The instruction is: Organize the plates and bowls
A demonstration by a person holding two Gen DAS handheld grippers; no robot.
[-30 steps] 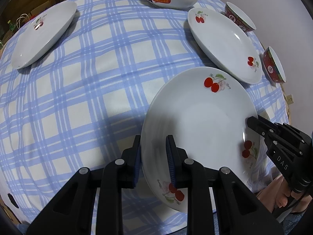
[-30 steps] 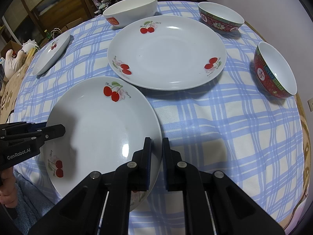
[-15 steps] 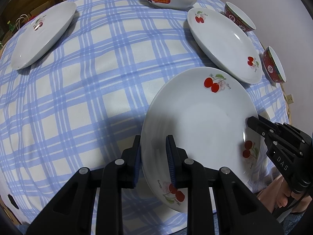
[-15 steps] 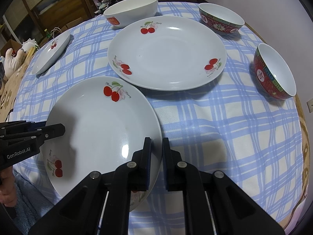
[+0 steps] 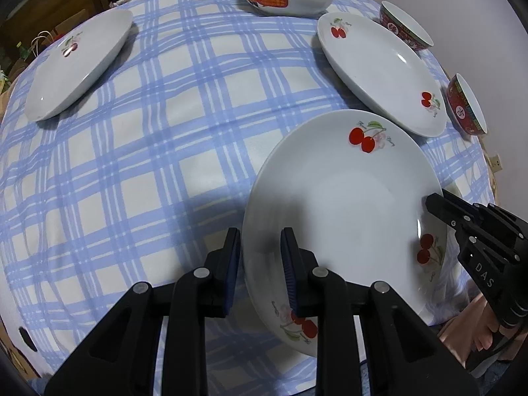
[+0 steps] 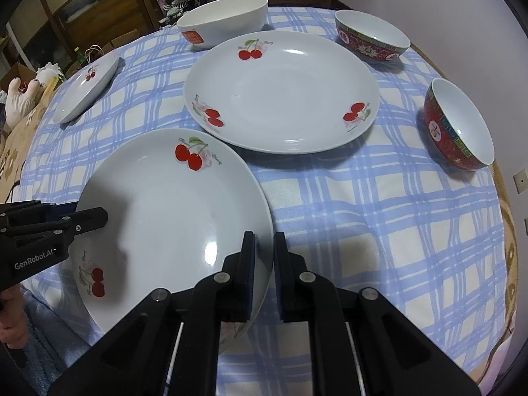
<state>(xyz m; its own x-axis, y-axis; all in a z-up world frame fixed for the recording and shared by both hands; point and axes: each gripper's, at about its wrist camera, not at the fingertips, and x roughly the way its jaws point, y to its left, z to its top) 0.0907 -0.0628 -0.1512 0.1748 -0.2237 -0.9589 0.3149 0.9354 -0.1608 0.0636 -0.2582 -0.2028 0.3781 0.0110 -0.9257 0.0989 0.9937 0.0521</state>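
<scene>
A white cherry-print plate (image 5: 343, 204) sits at the table's near edge; it also shows in the right wrist view (image 6: 171, 211). My left gripper (image 5: 260, 264) is shut on its left rim, one finger on each side. My right gripper (image 6: 264, 264) is shut on its right rim and shows at the plate's right in the left wrist view (image 5: 439, 208). A second cherry plate (image 6: 280, 92) lies just behind. A third cherry plate (image 5: 79, 62) lies far left.
A large white bowl (image 6: 224, 19) stands at the back. Two red patterned bowls stand at the right: one at the back (image 6: 373, 39), one nearer (image 6: 458, 125). A blue-checked cloth (image 5: 148, 151) covers the round table. Furniture stands beyond the far edge.
</scene>
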